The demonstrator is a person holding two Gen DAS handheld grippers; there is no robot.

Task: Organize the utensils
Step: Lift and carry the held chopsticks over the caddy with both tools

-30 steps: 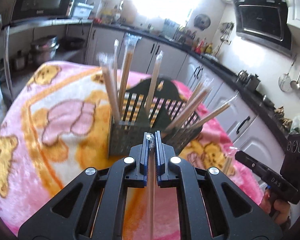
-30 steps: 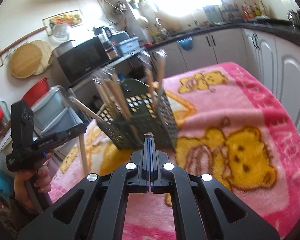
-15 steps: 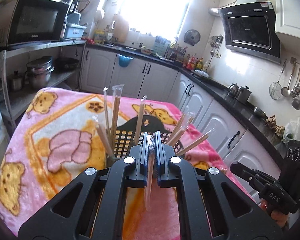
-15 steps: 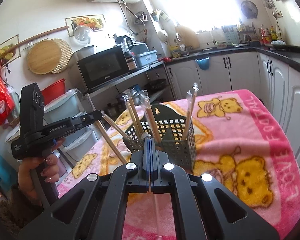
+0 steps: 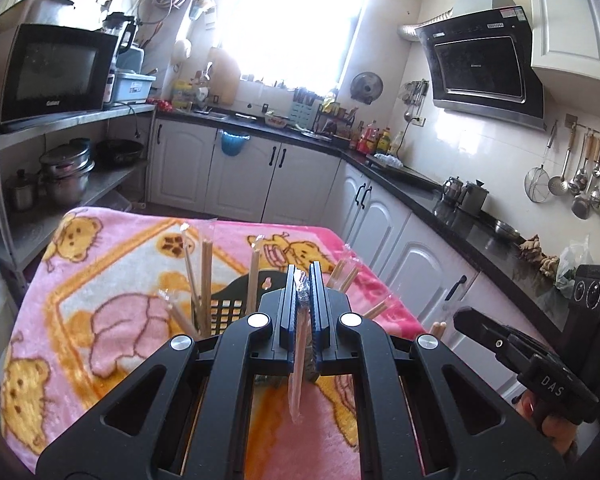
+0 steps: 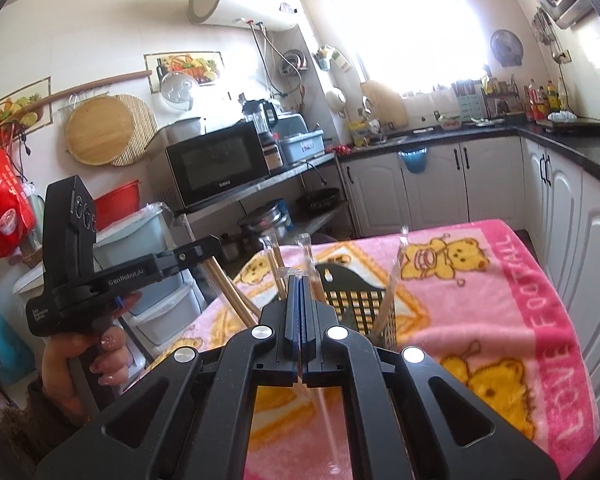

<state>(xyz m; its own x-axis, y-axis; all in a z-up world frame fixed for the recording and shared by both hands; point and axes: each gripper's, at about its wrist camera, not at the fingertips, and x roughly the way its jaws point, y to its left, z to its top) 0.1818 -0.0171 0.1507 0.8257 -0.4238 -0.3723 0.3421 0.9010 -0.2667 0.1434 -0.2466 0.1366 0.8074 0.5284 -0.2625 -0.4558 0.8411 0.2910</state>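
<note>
A black mesh basket (image 5: 224, 312) stands on the pink bear blanket (image 5: 112, 264) with several wrapped chopstick pairs (image 5: 206, 272) upright in it. My left gripper (image 5: 303, 276) is shut on one wrapped chopstick pair (image 5: 298, 372), which hangs below its jaws, above and in front of the basket. In the right wrist view my right gripper (image 6: 300, 280) is shut on another thin wrapped pair (image 6: 325, 412), blurred beneath it, with the basket (image 6: 351, 300) just beyond. Each view also shows the other gripper held by a hand, the left gripper (image 6: 216, 242) and the right gripper (image 5: 457, 314), with stick ends (image 5: 437, 326) at the latter's tip.
The blanket-covered table ends at its far edge (image 5: 260, 226) before white cabinets (image 5: 240, 176). A metal shelf with a microwave (image 5: 56, 74) and pots (image 5: 66, 176) stands at the left. A black counter (image 5: 459, 232) runs along the right. Plastic drawers (image 6: 160, 304) sit beside the table.
Both grippers have risen with their chopstick pairs still held. The basket now sits lower and smaller in both views, and more of the kitchen shows.
</note>
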